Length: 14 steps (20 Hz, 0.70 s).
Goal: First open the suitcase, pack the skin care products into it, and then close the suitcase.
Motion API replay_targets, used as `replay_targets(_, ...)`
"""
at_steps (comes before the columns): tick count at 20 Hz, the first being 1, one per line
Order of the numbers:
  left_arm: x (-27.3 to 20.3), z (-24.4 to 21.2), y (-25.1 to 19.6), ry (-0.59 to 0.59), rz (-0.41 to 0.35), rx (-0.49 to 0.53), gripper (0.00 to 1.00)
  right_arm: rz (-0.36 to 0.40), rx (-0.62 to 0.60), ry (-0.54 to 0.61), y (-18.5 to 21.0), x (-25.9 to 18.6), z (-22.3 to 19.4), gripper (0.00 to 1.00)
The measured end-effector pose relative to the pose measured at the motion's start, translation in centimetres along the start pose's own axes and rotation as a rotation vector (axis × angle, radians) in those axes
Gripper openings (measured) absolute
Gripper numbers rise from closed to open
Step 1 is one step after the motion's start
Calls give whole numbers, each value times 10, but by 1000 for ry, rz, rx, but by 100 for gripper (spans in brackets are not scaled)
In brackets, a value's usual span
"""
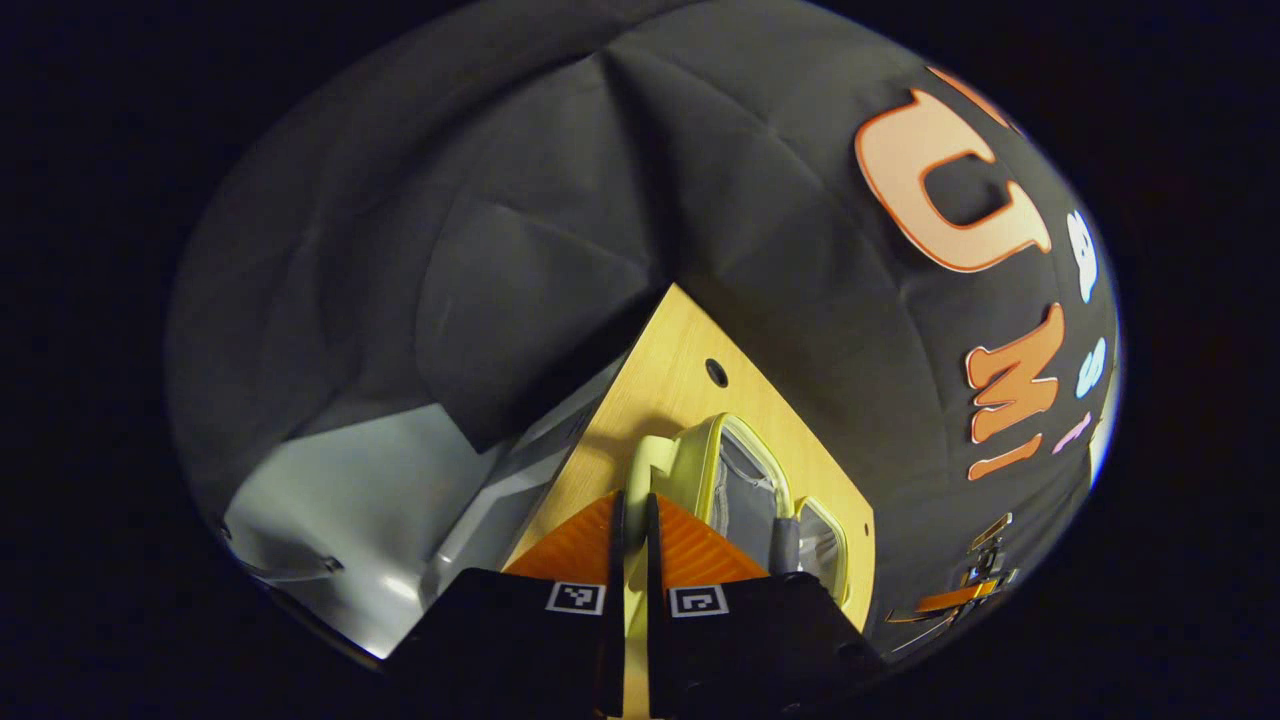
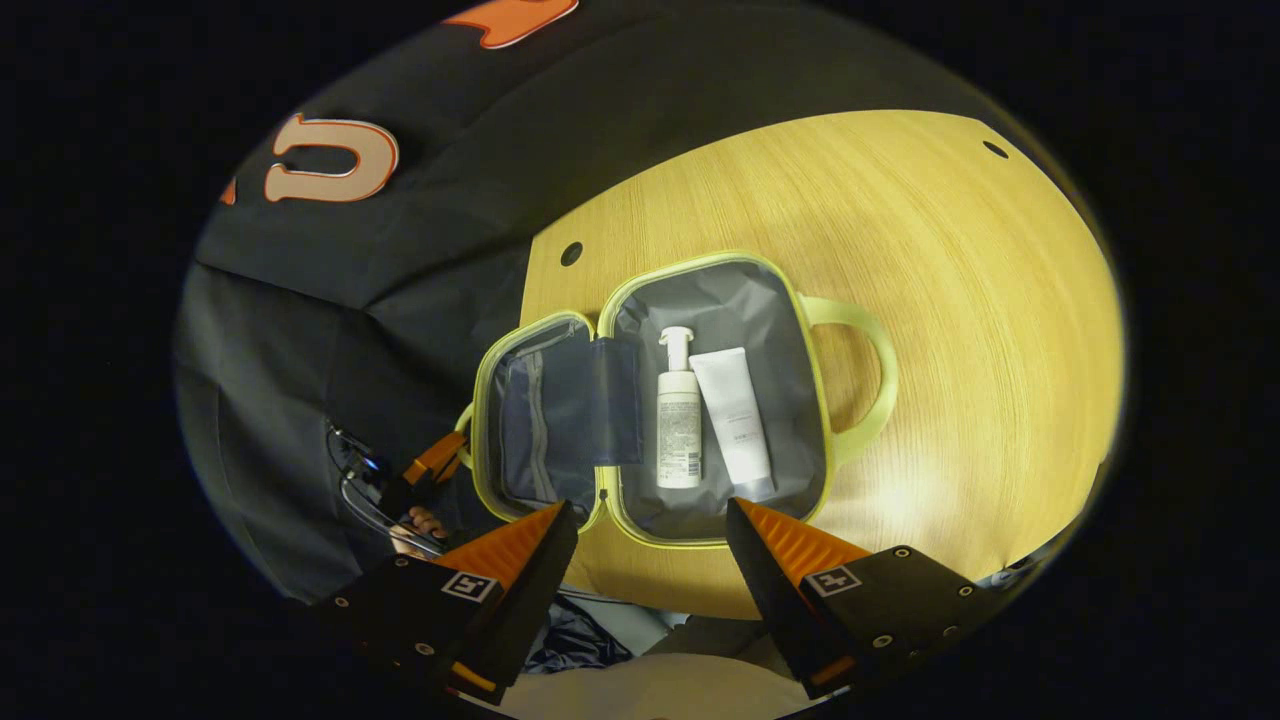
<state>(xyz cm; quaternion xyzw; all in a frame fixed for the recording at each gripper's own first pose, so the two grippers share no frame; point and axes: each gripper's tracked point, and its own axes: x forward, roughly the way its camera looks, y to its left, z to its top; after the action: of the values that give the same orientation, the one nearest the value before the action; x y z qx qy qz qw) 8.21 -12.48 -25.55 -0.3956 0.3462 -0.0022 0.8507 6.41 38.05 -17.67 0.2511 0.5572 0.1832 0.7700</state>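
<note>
The suitcase (image 2: pixel 650 400) lies open on the worktop (image 2: pixel 950 300), a pump bottle (image 2: pixel 678 420) and a tube (image 2: pixel 735 420) side by side in its right half. The left tool (image 1: pixel 630 520) pinches the lid's handle (image 1: pixel 648 470); the right tool (image 2: pixel 650 530) hovers wide above.

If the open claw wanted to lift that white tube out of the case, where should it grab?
Across the tube's flat middle, coming straight down from above. It lies flat in the suitcase, the pump bottle close on one side, so the fingers need the gap beside it.
</note>
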Motion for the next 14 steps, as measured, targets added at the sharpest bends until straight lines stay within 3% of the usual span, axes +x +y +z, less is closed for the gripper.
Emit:
replay_targets(7,-81,24,-123,-76,22,127,10,43,28,-67,-45,-31,15,95)
replay_targets(14,-91,-14,-278,-117,54,328,10,95,50,-91,-103,-70,21,96)
